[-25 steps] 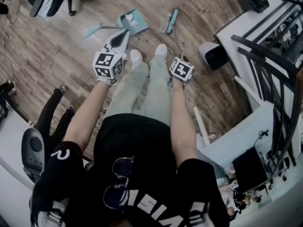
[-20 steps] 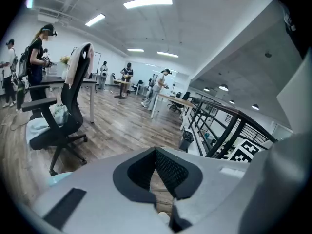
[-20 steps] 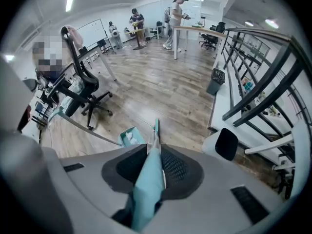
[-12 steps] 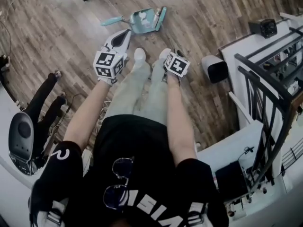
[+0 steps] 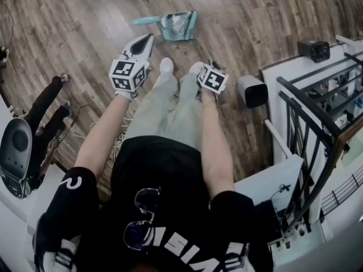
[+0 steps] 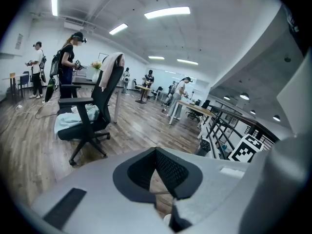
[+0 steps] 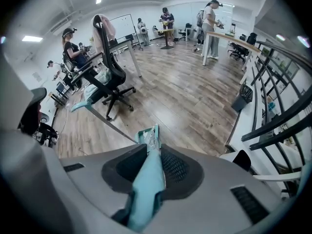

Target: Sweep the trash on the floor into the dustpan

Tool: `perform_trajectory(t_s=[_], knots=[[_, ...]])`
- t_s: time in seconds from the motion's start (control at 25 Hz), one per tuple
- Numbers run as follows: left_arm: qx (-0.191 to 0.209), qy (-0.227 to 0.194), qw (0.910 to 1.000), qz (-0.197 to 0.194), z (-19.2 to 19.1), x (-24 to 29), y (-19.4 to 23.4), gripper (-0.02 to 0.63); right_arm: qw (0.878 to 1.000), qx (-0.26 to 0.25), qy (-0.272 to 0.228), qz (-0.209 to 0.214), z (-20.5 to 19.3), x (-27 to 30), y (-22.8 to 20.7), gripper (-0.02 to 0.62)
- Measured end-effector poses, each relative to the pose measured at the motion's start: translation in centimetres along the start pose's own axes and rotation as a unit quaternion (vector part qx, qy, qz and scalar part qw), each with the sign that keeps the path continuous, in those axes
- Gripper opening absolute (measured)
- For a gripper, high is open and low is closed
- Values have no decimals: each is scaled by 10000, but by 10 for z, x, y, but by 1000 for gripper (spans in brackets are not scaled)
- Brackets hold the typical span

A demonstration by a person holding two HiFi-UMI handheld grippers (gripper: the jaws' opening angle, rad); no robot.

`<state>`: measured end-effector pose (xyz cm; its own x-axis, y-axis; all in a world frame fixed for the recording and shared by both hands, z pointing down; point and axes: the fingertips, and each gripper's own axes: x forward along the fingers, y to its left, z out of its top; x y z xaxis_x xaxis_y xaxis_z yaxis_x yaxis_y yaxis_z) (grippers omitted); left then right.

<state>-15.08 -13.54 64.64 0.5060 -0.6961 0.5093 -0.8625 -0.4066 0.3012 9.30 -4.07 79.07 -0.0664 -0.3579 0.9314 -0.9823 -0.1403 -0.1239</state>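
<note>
broom handle (image 7: 146,189) pinched in right gripper (image 7: 155,150) fingers (image 7: 179,168), brush (image 5: 193,20) beside dustpan (image 5: 177,25)

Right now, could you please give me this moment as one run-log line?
right claw: shut on broom handle | left claw: shut, empty | brush head: at dustpan

Wood-plank floor (image 5: 74,33). Teal dustpan (image 5: 177,26) lies at 12 o'clock, handle toward 9, pale trash (image 5: 181,20) inside. Small pale bin (image 5: 252,90) stands at 3 o'clock.
</note>
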Motion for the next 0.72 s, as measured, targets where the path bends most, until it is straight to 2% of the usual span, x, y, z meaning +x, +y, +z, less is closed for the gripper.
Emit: perform_trajectory(t_s=[0.4,0.6,0.72], knots=[[18,-212,9997,-80,24,-23,-14,-2,9996,-8,-269,-112,13,-47,-26,84],[150,-393,9990,-144,47,-33,-22,-2,9985,10,-509,-204,29,-73,-37,84],[310,-496,9981,-178,65,-41,-25,-2,9977,100,-661,-74,38,-90,-36,84]])
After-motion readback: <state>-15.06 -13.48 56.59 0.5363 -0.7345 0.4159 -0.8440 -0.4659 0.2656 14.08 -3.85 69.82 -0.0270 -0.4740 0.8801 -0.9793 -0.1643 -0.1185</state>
